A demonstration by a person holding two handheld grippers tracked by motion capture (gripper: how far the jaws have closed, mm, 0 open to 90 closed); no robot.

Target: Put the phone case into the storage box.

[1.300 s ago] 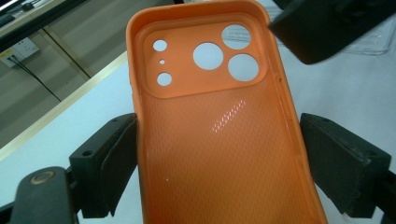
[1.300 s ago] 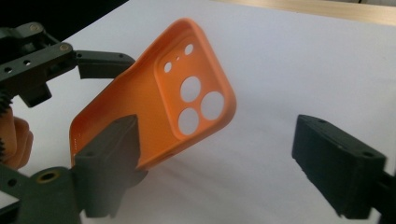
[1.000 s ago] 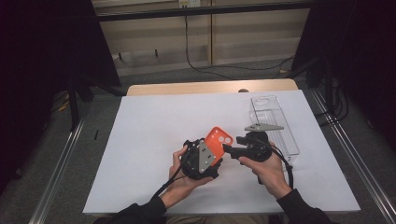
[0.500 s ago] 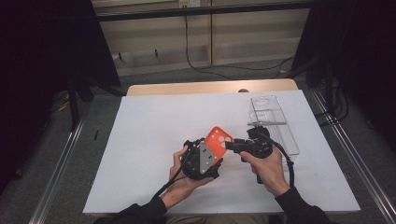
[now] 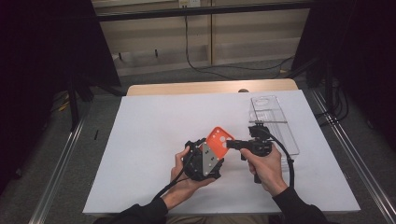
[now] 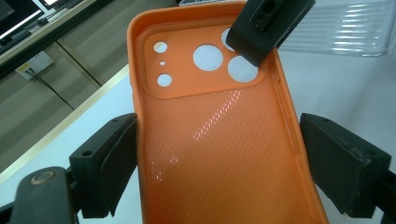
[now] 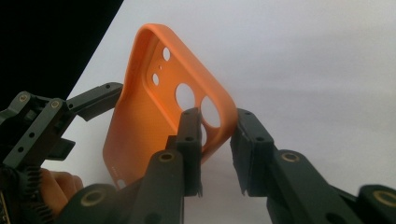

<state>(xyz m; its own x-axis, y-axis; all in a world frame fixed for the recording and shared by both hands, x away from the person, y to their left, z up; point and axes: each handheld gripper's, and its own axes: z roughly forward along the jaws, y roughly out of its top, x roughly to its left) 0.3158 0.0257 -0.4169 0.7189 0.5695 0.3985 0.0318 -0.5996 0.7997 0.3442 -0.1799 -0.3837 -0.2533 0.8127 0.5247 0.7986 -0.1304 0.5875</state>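
From above, the orange case [image 5: 219, 138] is held up over the white counter [image 5: 154, 126], between the two hands. The left gripper [image 5: 211, 150] has it by its long sides, and the right gripper [image 5: 232, 143] comes to its upper corner. A clear tray [image 5: 275, 122] lies just behind the right hand.

In the left gripper view, the two fingers [image 6: 119, 161] press on both long edges of the case [image 6: 219, 140]; this grip looks firm and should stay as it is.

In the right gripper view, the fingers [image 7: 191, 140] have just been closing, with the corner wall of the case [image 7: 140, 121] between them, near the camera holes. One finger is inside the case, the other outside with a small gap, so I think the pinch is not yet complete. To do it well, close gently on the rim alone, because the soft wall may bend or slip if the pull starts too early.
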